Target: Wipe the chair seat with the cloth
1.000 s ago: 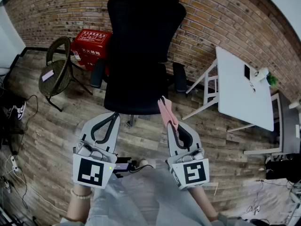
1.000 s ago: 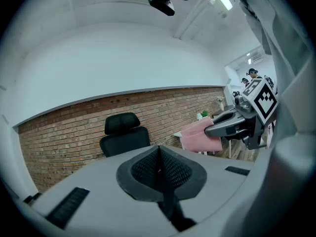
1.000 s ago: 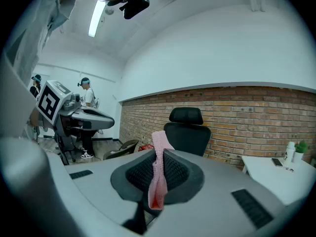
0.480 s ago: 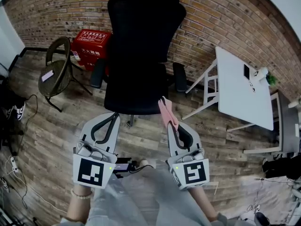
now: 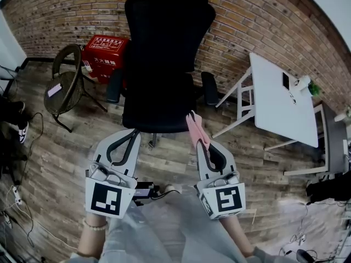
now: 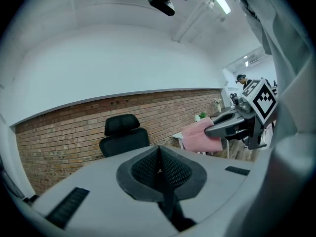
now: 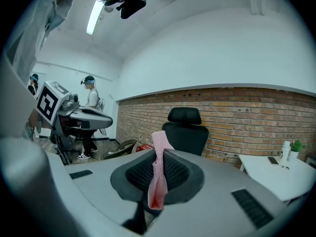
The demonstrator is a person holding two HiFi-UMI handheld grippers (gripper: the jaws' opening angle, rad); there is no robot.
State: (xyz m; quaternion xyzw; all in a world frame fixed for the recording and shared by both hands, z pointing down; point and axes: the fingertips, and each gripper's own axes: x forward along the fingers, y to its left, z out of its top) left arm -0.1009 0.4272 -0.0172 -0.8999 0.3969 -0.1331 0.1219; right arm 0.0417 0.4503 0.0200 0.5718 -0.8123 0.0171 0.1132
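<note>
holding the pink cloth at the front edge of the chair

the right gripper (image 5: 201, 145) is clenched on a pink cloth (image 5: 194, 127). in the right gripper view the cloth runs as a folded strip between the two closed jaws and sticks up past their tips. from the head view its free end lies against the front right corner of the black chair seat (image 5: 156, 106); whether it touches the seat cannot be told.

the left gripper (image 5: 130, 135) is empty, with its jaws pressed together and nothing between them. it is level with the right one, just in front of the seat's front left edge.

the office chair (image 5: 167, 32) faces the person, its tall back and headrest toward a brick wall (image 5: 258, 21). a red box (image 5: 104, 53) sits on the wooden floor (image 5: 66, 147) to the left of the chair, near the wall. a round wicker chair (image 5: 64, 86) stands beside the box. a white table (image 5: 279, 106) stands to the right, with small things at its far end.
</note>
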